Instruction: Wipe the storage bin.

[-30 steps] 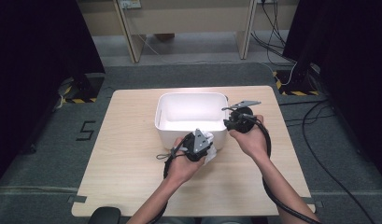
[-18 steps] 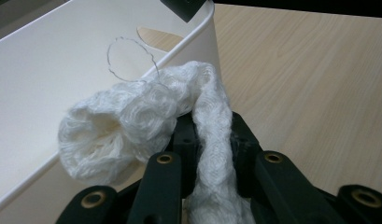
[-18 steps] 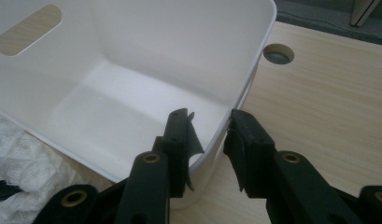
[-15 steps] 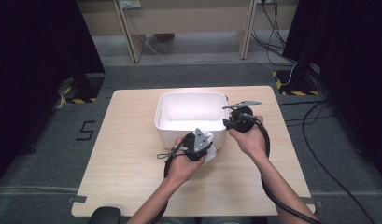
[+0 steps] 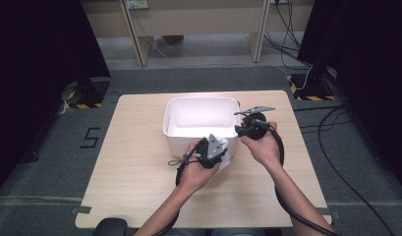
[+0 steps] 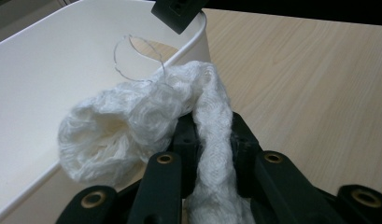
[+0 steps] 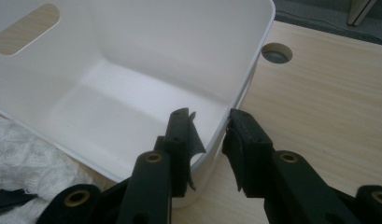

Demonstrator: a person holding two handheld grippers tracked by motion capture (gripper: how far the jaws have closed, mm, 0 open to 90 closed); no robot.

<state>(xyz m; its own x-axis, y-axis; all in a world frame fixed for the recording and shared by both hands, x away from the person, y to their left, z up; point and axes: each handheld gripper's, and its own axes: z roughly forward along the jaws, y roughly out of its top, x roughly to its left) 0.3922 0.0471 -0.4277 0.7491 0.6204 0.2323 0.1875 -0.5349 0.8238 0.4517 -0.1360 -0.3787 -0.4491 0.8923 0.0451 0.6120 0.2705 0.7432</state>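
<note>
cloth: a crumpled white gauzy cloth with a lacy weave [image 6: 146, 126], bunched up right at the near rim of the tub and draping over it, a loose thread looping above it. Most of it hangs outside, toward the table's near edge.

left gripper: the left gripper [image 6: 212, 140] has its jaws clamped tight on a twisted rope of the cloth, basically nothing between the pads but fabric. In the high view it sits just in front of the tub's near wall [image 5: 212, 150].

tub: deep white plastic tub with rounded corners and a slot handle [image 7: 132, 84], sitting mid-table a bit toward the far edge, nothing inside that I can see.

right gripper: the right gripper [image 7: 209, 140] straddles the tub's near right corner, one jaw inside and one outside. Jaws part open; the wall sits in the gap and I can't say the pads actually press it.

table: light wood table [image 5: 134, 162], with a round cable hole [image 7: 276, 52] past the tub.

what could go wrong: I reckon if the right one isn't really pinching that wall, the tub slides or tips when the cloth gets dragged over the rim. That stray thread could also snag.
</note>
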